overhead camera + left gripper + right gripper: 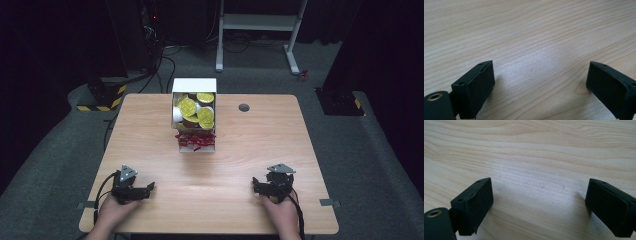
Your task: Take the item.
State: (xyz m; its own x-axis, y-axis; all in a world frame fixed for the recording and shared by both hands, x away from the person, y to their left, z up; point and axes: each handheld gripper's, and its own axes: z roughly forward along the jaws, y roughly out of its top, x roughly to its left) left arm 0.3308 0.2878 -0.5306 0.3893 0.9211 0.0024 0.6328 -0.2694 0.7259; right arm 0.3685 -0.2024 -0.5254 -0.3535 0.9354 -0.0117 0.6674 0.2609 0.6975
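Box (194,88) of gold-lidded round containers (188,106) is the main thing here, a white carton sitting at about 12 o'clock on the wooden table (150,130), toward the far edge. It looks tipped on its side with the open face toward the camera, though I can't be sure. The containers are piled in a heap, so an exact count is tough; a couple only show a white side wall. Below them, at the box's near end, there's a tangle of red shredded stuff (195,140), too small to say if it's paper or ribbon.

Left gripper (137,192) is down at roughly 7 o'clock, held by a hand (112,212) that's cut off by the bottom edge. In its own view the gripper (540,82) has its jaws spread wide with just bare wood grain between them.

Right gripper (262,187) mirrors it at about 5 o'clock, hand (282,215) also cropped. Its own view shows the gripper (539,203) with jaws well apart, nothing in them.

Tiny grey round cap (244,107) sits in the tabletop at 1 o'clock, right of the box.
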